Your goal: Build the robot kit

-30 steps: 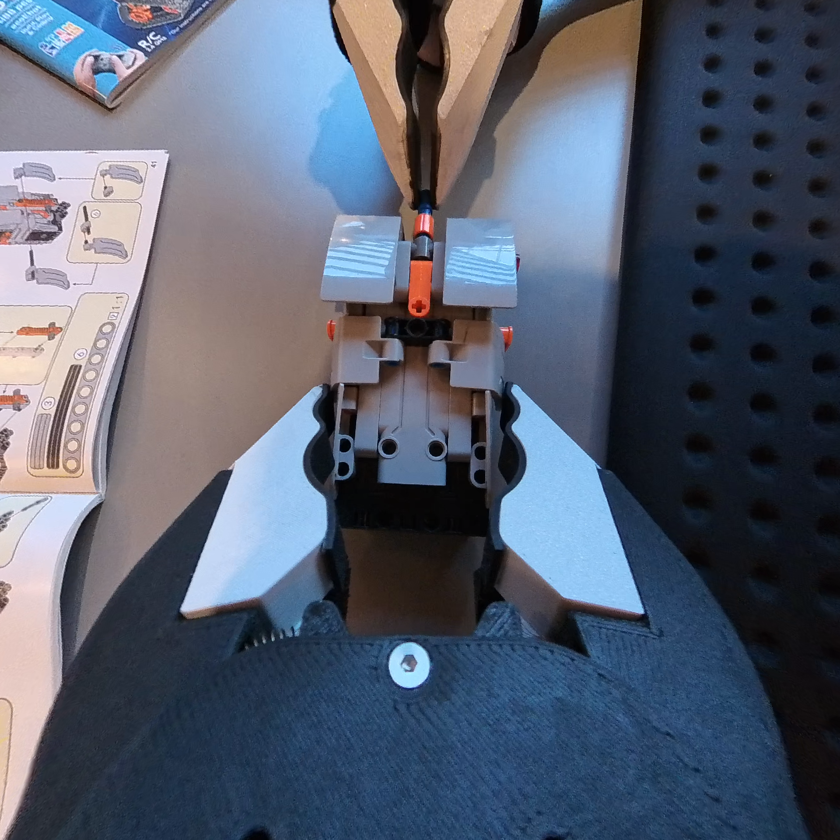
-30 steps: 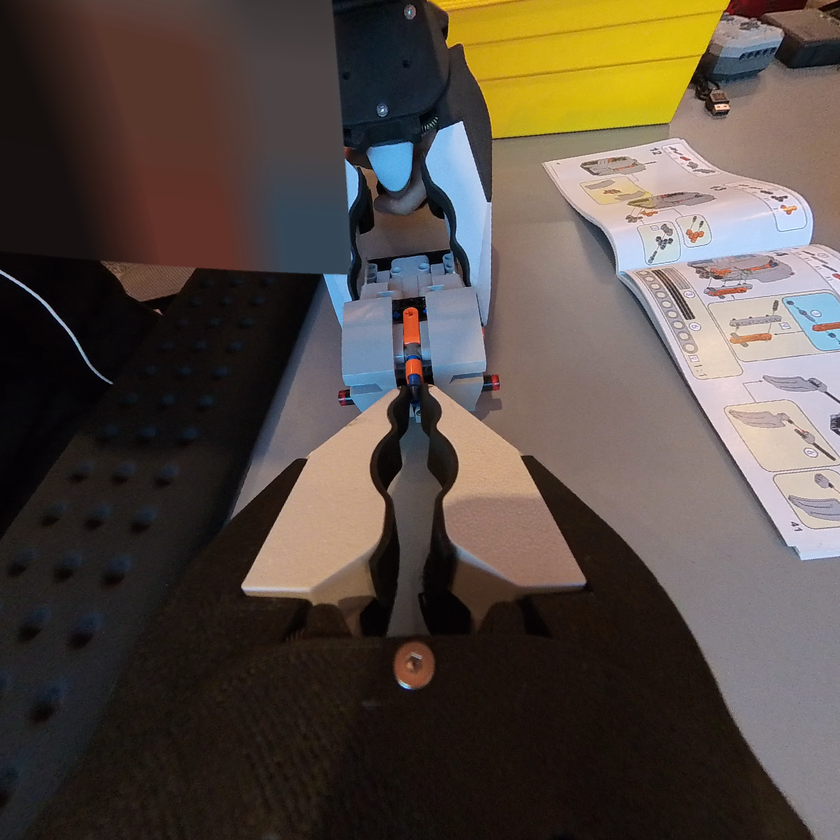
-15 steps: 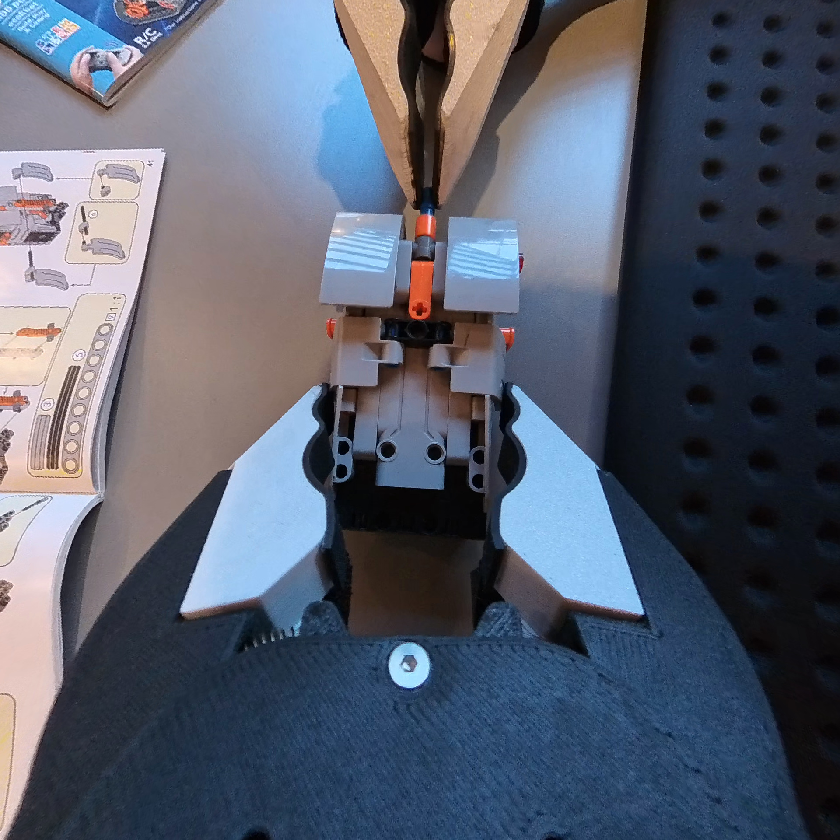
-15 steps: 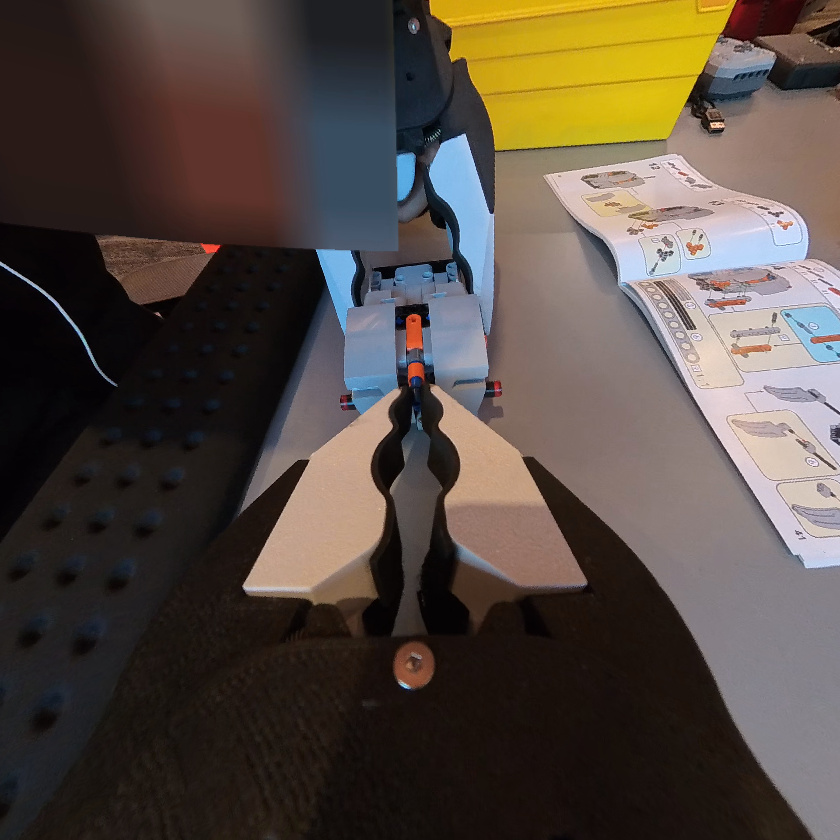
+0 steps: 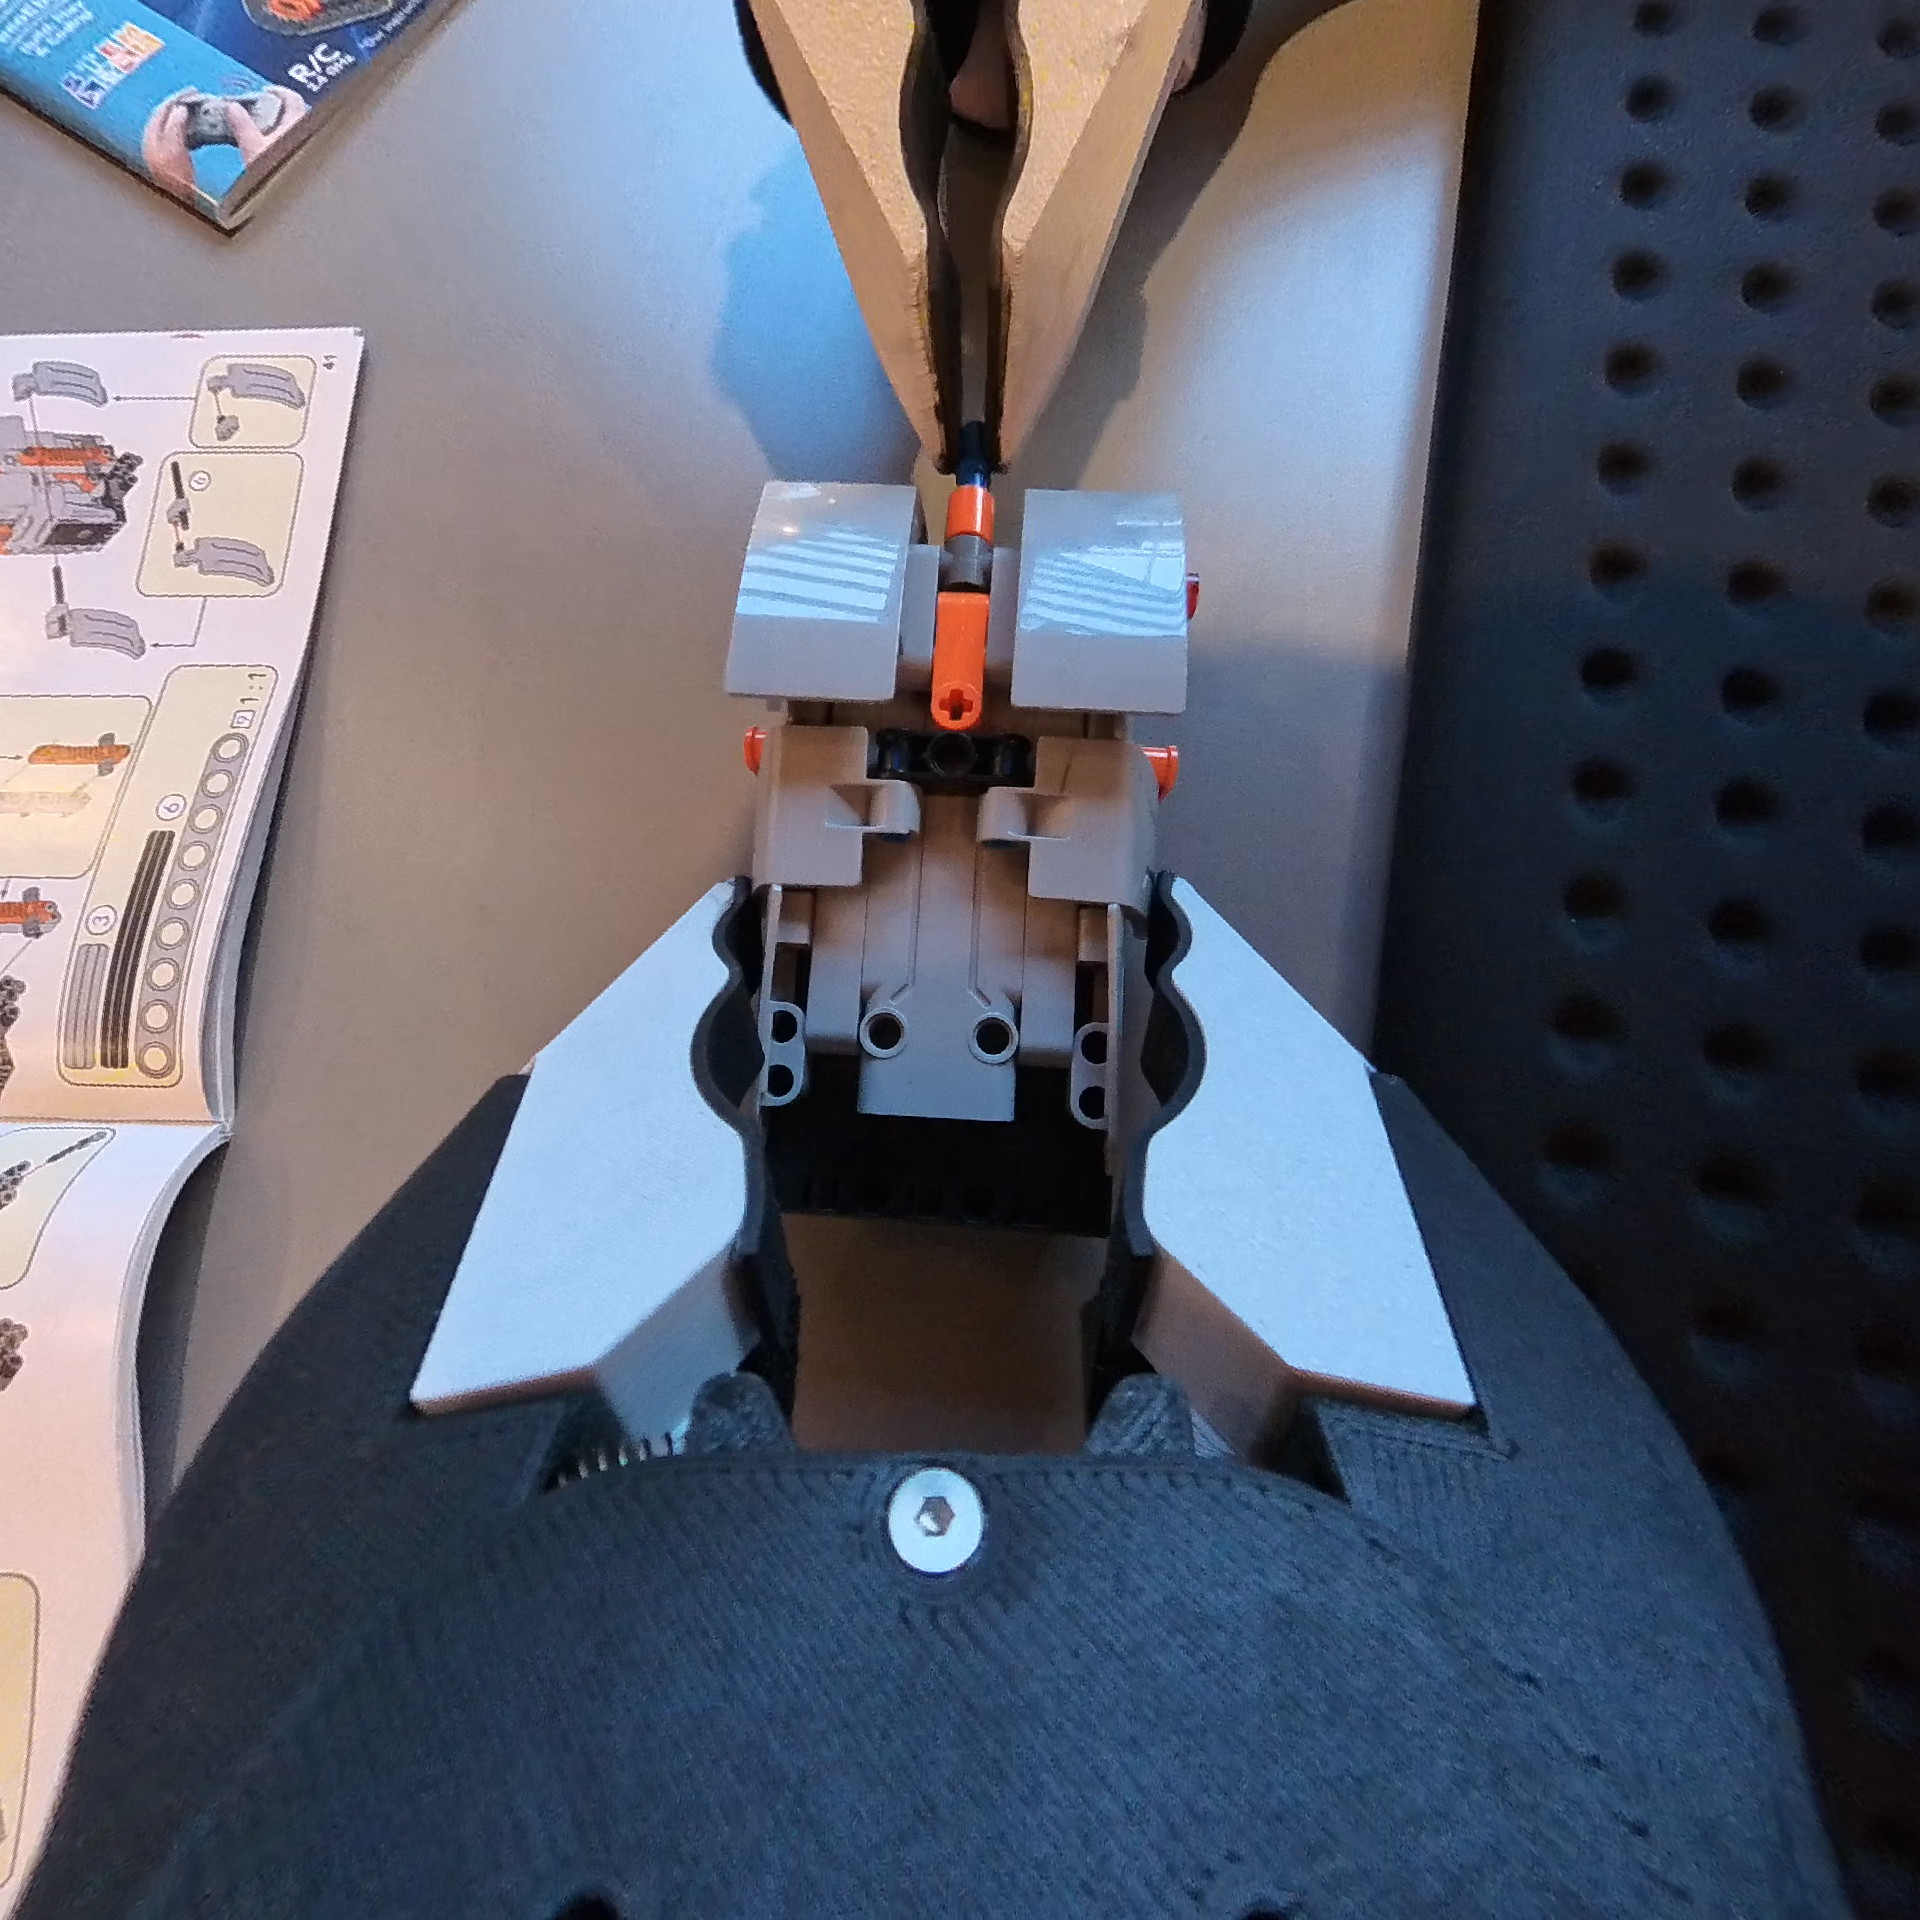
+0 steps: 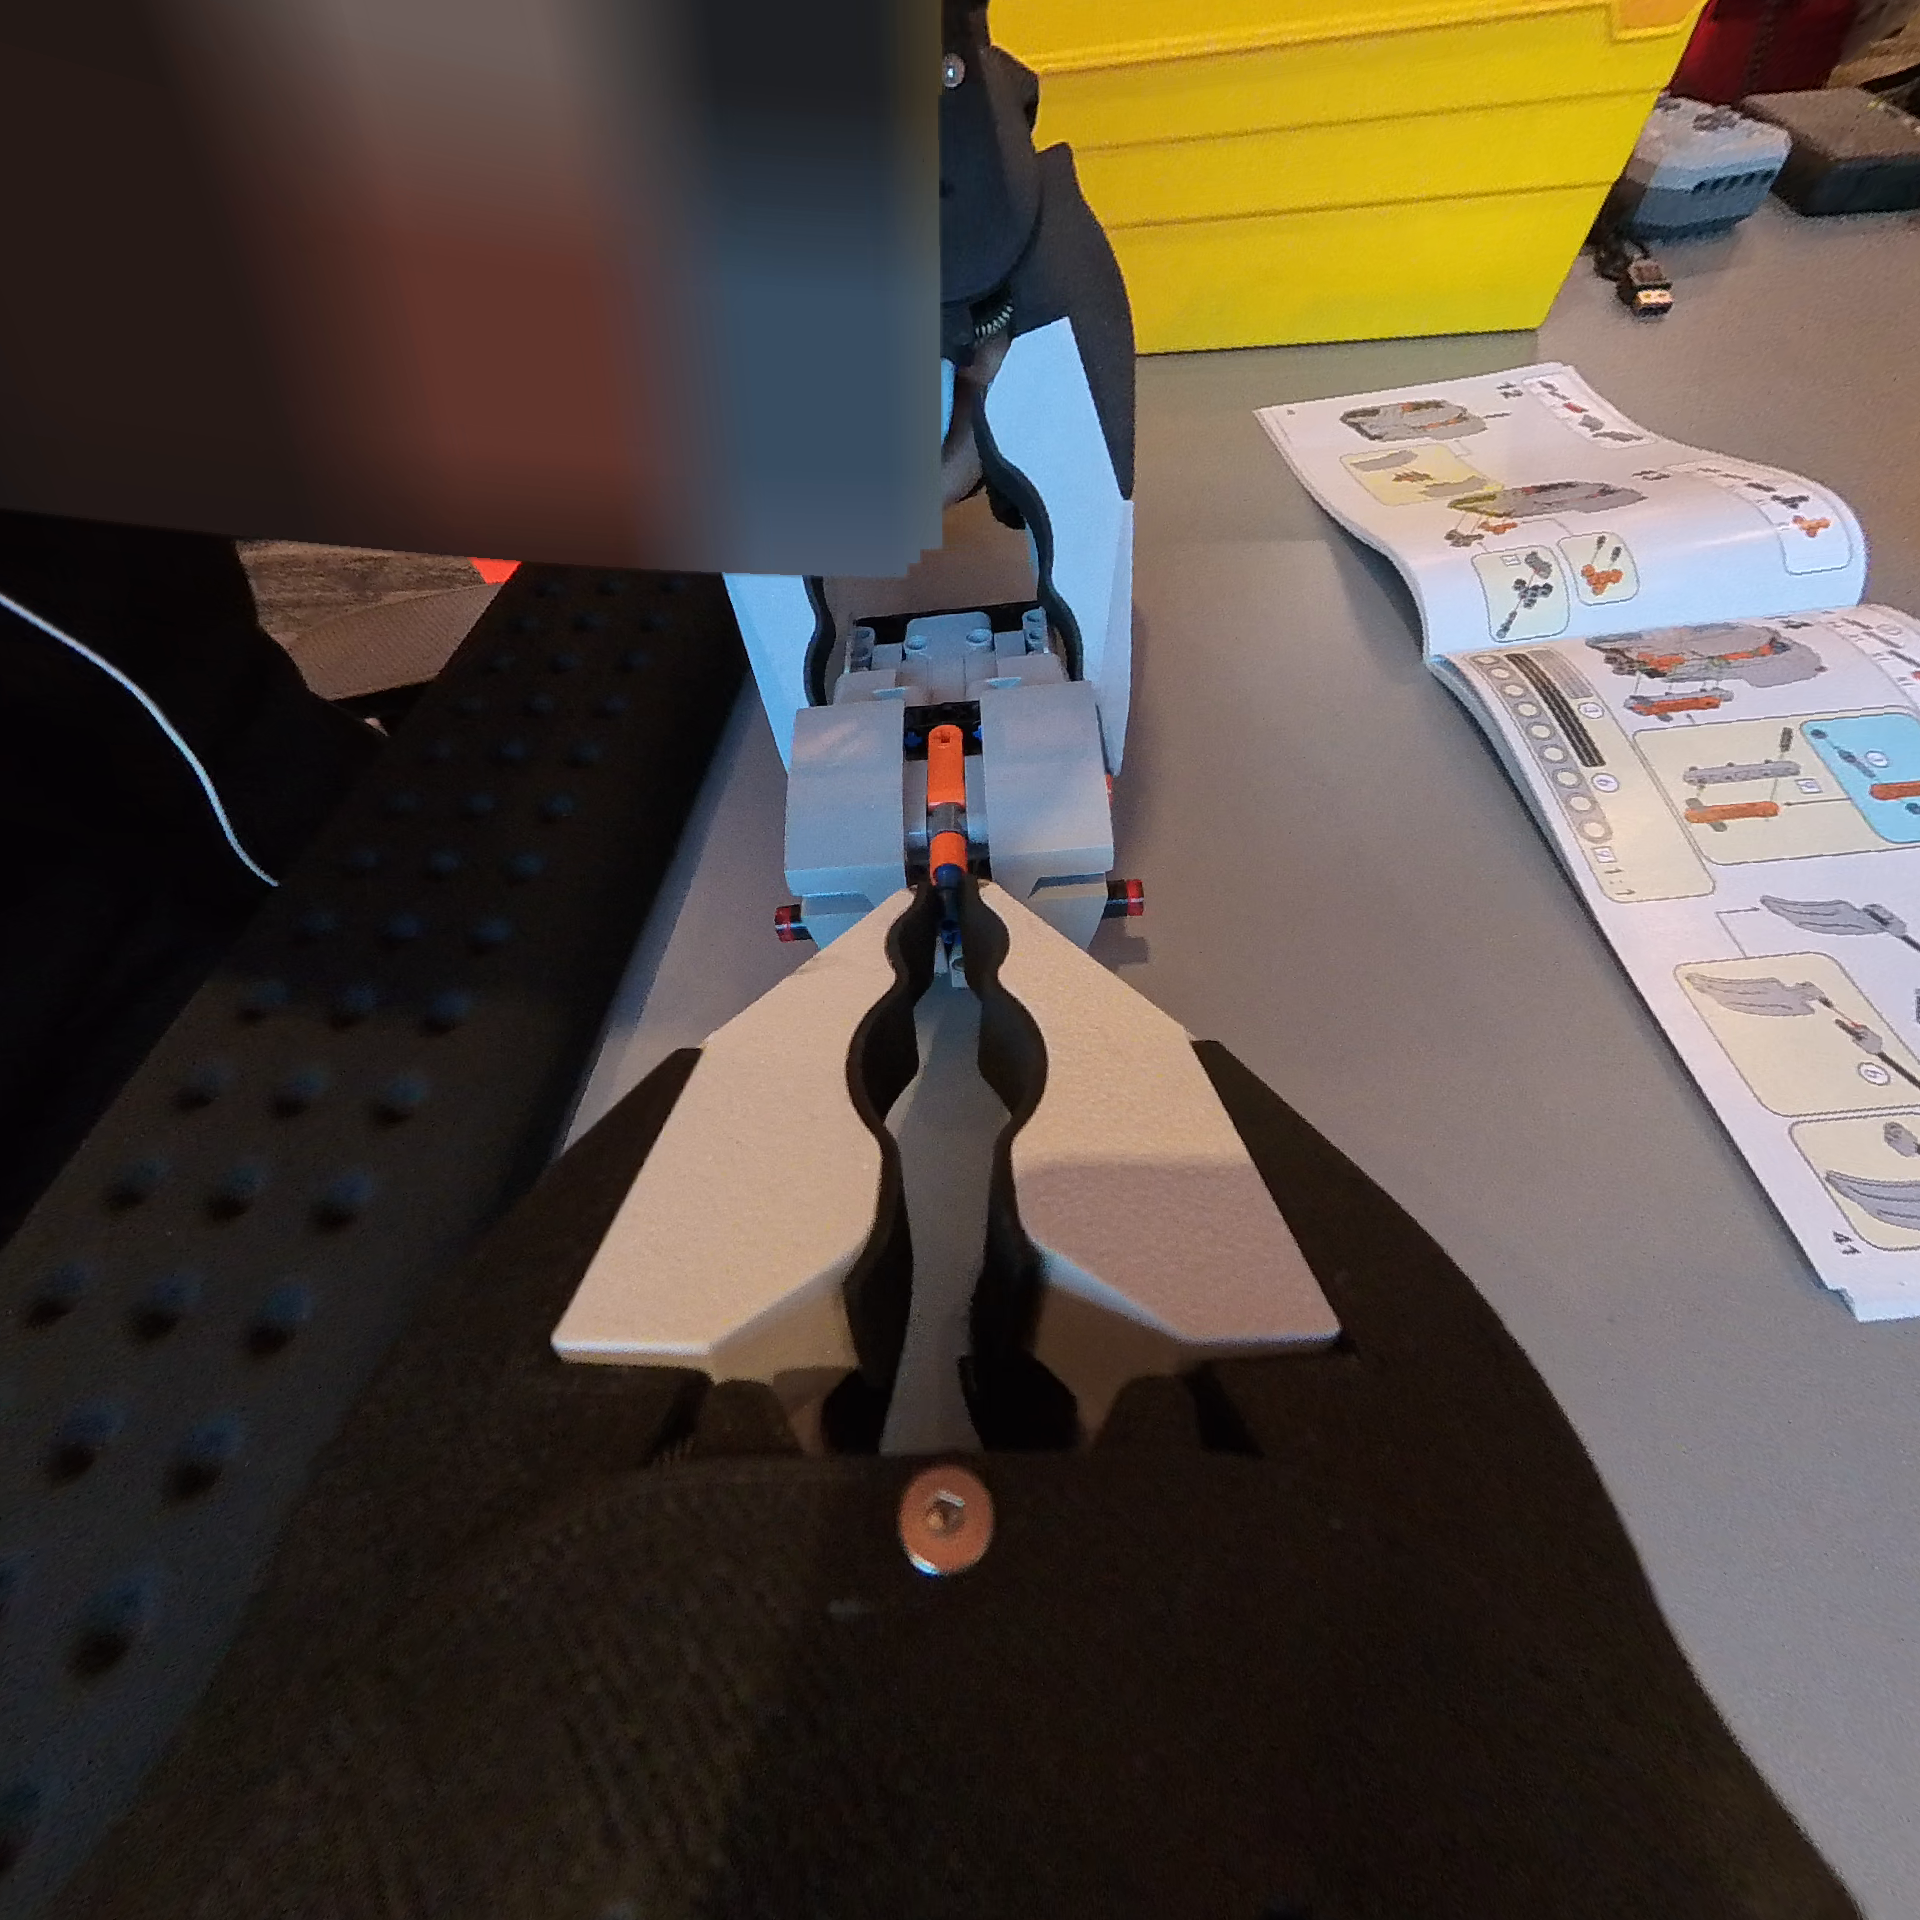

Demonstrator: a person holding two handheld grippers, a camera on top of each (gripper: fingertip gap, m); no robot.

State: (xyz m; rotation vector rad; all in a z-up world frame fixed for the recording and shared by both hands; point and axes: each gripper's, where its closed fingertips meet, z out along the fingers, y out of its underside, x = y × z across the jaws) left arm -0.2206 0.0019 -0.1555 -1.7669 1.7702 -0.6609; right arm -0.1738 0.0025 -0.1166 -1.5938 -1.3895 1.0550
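A grey brick model [image 5: 956, 831] with two curved panels on top rests on the grey table. My left gripper [image 5: 951, 904] is shut on its near end, one finger on each side. An orange connector [image 5: 961, 644] sits on a thin black axle [image 5: 971, 473] in the slot between the panels. My right gripper [image 6: 948, 904] faces the left one and is shut on the axle's tip [image 6: 948, 899]; it also shows in the left wrist view [image 5: 966, 457]. The model [image 6: 842, 810] and the left gripper [image 6: 940, 665] show beyond it in the right wrist view.
An open instruction booklet [image 5: 156, 727] [image 6: 1662, 779] lies beside the model. A blue booklet [image 5: 208, 83] lies farther off. A black studded mat [image 5: 1714, 727] [image 6: 312, 1039] runs along the other side. A yellow bin [image 6: 1330, 177] and a grey device [image 6: 1694, 166] stand behind. The grippers' ends are close to 7 cm from one another.
Both grippers keep their holds and the model stays in place. The right wrist view has shifted slightly.
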